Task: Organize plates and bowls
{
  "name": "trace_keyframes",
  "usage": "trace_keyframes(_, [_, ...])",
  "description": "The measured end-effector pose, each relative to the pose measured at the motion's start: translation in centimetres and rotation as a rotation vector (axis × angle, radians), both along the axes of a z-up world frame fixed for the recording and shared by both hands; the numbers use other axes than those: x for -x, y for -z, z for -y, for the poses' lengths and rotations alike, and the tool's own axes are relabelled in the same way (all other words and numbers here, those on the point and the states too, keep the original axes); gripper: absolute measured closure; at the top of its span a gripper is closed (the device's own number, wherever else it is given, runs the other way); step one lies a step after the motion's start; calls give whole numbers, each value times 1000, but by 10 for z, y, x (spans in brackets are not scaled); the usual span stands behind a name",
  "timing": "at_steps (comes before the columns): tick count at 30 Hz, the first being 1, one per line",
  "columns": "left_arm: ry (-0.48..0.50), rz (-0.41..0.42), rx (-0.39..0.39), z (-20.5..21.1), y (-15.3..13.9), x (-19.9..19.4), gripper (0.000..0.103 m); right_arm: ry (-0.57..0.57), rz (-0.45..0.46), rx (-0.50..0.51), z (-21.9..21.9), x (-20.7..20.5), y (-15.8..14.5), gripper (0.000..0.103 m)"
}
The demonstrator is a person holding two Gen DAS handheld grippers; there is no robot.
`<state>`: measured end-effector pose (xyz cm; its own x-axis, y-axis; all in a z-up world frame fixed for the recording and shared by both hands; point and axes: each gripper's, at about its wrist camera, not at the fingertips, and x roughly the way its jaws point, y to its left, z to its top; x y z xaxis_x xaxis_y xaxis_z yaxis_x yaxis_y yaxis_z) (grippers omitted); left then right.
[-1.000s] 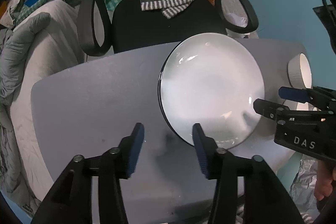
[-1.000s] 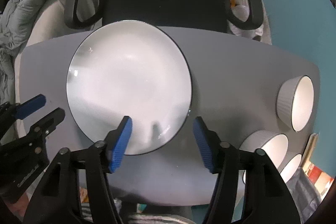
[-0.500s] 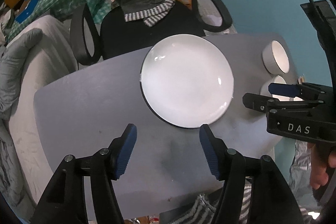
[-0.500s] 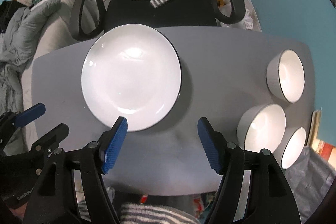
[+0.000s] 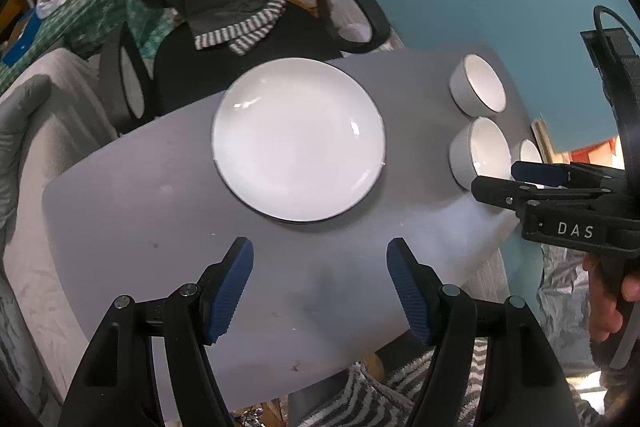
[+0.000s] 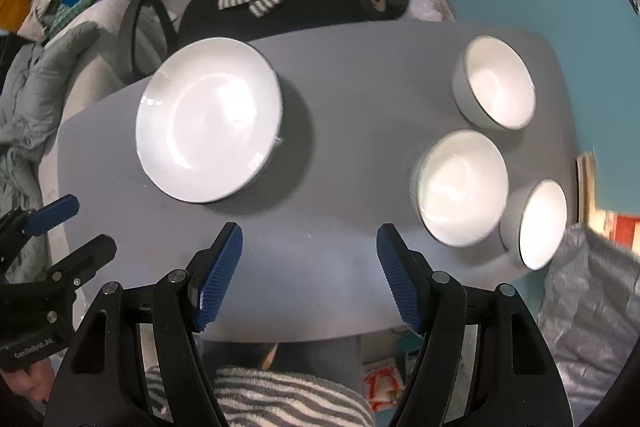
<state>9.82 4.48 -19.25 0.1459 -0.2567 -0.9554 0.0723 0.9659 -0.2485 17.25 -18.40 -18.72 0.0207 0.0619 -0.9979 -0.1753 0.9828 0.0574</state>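
Plates and bowls sit on a grey oval table; nearest, the left gripper and right gripper hover over its near edge, both spread wide, grasping nothing. Beyond lies a round white plate with a dark rim on the table's left. Three white bowls with grey outsides cluster at the right end

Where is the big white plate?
The plate lies on the gray table, left of the three bowls in the right wrist view, before the black chair.
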Motion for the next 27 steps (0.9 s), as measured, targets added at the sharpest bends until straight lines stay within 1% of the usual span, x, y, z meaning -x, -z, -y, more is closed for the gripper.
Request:
trace_keyframes(6, [48, -5, 25, 22, -4, -1, 32, 63, 1, 0, 33, 11, -9, 34])
trace_keyframes(7, [56, -1, 24, 25, -5, -2, 32, 73, 2, 2, 38, 12, -10, 34])
trace_keyframes(10, [71, 28, -16, 35, -9, -6, 32, 104, 7, 4, 57, 13, -13, 34])
trace_keyframes(14, [74, 26, 6, 48, -13, -14, 32, 132, 24, -1, 82, 12, -14, 34])
trace_keyframes(17, [80, 28, -3, 62, -14, -20, 32, 136, 33, 10, 99, 11, -15, 34])
trace_keyframes(21, [79, 15, 3, 82, -15, -26, 32, 131, 34, 18, 124, 2, -15, 34])
trace_keyframes(27, [69, -13, -12, 112, -9, -38, 32, 90, 33, 22, 155, -14, -11, 34])
